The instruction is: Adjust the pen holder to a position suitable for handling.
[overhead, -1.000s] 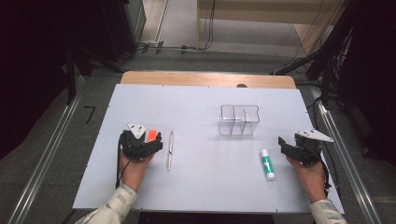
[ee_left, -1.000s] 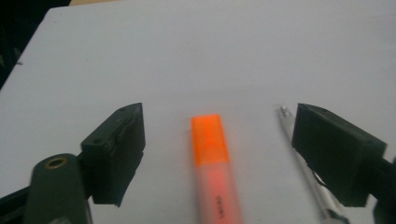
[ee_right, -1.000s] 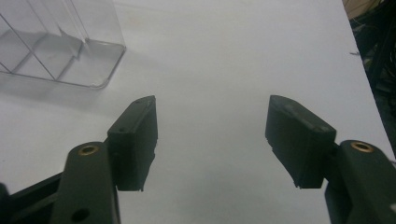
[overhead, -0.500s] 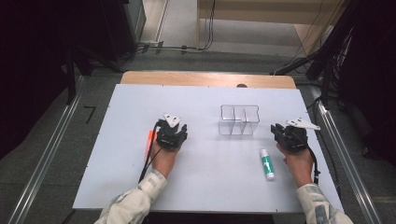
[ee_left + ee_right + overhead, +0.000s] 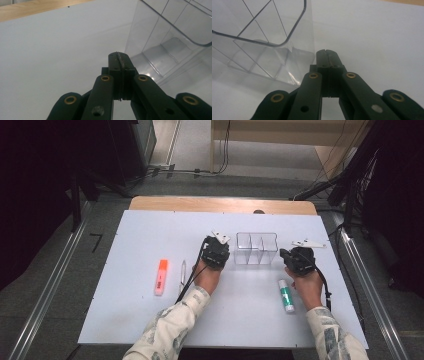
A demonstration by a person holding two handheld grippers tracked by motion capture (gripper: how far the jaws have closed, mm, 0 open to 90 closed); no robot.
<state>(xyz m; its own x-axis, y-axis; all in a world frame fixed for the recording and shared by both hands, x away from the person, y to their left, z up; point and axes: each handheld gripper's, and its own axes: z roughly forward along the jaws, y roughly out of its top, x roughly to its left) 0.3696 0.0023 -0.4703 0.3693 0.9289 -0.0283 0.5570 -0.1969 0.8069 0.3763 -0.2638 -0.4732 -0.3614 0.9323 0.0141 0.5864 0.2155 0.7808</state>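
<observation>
The left gripper (image 5: 216,251) and right gripper (image 5: 297,259) are flanking the clear plastic three-compartment organiser (image 5: 256,248) on the white bench (image 5: 130,315), each with jaws pressed together, gripping nothing. An orange highlighter (image 5: 160,276), slim pen (image 5: 183,271) and green-labelled glue stick (image 5: 286,295) are lying nearby.

Organizer (image 5: 256,248) mid-table (image 5: 125,310) — marker (image 5: 161,276) far left
</observation>
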